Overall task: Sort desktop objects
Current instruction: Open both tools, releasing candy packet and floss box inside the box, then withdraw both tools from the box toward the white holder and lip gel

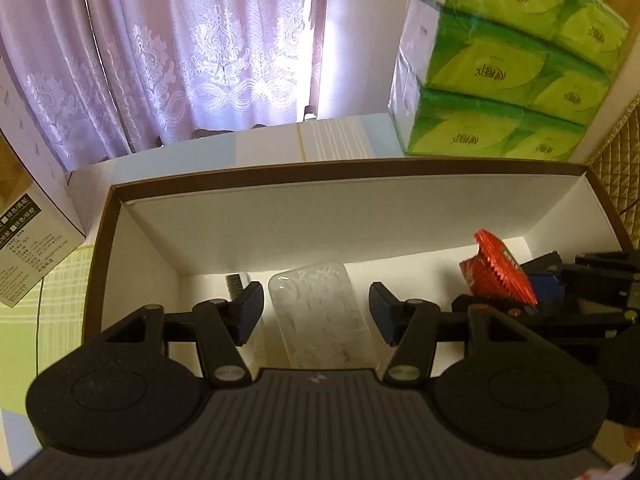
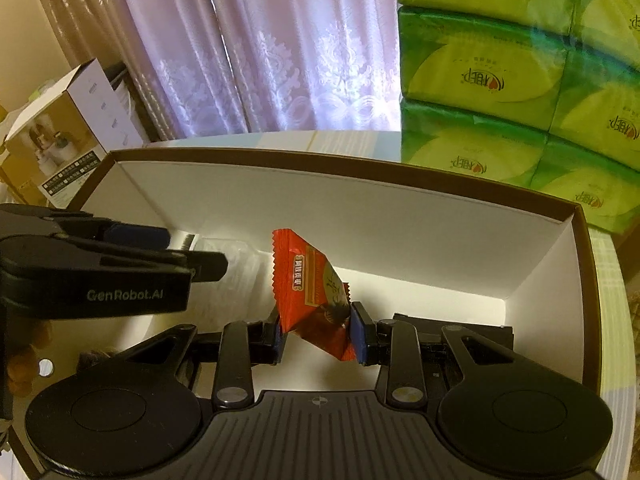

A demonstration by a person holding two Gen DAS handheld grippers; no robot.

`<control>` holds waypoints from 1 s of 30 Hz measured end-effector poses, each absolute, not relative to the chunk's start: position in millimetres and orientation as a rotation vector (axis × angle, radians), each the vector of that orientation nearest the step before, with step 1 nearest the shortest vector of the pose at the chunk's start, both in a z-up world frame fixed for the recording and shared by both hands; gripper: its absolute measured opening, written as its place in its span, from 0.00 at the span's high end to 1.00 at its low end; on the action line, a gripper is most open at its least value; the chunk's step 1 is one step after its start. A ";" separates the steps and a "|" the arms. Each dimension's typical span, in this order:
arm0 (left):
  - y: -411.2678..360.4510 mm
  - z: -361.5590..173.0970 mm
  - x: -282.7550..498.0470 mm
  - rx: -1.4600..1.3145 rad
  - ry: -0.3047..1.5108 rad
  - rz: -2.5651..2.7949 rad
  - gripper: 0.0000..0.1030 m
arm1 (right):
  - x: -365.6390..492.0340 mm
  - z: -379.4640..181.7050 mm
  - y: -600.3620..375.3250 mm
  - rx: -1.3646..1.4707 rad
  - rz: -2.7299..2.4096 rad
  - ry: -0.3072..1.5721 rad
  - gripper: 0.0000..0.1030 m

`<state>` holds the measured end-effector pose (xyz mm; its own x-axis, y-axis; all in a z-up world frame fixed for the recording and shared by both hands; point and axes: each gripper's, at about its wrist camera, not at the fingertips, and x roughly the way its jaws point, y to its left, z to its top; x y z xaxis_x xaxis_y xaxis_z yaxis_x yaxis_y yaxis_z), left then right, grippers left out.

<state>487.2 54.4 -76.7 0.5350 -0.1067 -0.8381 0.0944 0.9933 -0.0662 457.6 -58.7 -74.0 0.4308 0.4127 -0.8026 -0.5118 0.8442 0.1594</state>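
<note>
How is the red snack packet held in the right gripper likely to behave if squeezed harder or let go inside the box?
The red snack packet looks like thin crinkled foil, so it would probably crumple rather than resist the right gripper. It seems light for its size, standing up from a pinch at its lower end. Released, it would likely flop flat onto the box floor rather than roll.

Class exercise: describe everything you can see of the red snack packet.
The red snack packet is a glossy foil sachet with zigzag-cut edges and a printed label with gold trim. It stands tilted, pinched at its lower part between the blue pads of the right gripper, held over the white interior of the open box. It looks sealed.
</note>
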 end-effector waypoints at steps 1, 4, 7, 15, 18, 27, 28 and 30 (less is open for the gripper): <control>54.5 -76.4 486.7 -0.012 0.999 -0.116 0.48 | 457.1 -73.4 -58.1 -0.116 0.579 0.957 0.72; 56.0 -74.0 483.3 -0.004 0.993 -0.115 0.46 | 455.8 -70.2 -59.8 -0.102 0.561 0.925 0.47; 58.3 -71.0 478.9 0.003 0.983 -0.101 0.42 | 453.2 -64.0 -64.3 -0.081 0.553 0.893 0.27; 55.0 -55.0 455.3 0.038 0.953 -0.119 0.25 | 439.5 -53.8 -78.5 -0.109 0.581 0.909 0.11; 52.5 -49.5 445.4 0.038 0.945 -0.131 0.22 | 427.8 -48.9 -82.5 -0.130 0.583 0.898 0.06; 46.5 -29.1 406.0 0.044 0.906 -0.121 0.15 | 394.6 -32.3 -89.7 -0.163 0.586 0.842 0.02; 45.4 -26.6 400.9 0.046 0.904 -0.119 0.15 | 390.8 -30.3 -90.6 -0.158 0.585 0.840 0.02; 44.1 -22.2 392.5 0.056 0.900 -0.110 0.15 | 383.6 -26.5 -92.0 -0.156 0.583 0.833 0.02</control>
<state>392.5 44.1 -22.2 0.6163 -0.0719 -0.7842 0.1185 0.9929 0.0021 383.6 -92.0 -26.5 0.5272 0.4264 -0.7350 -0.5449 0.8333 0.0926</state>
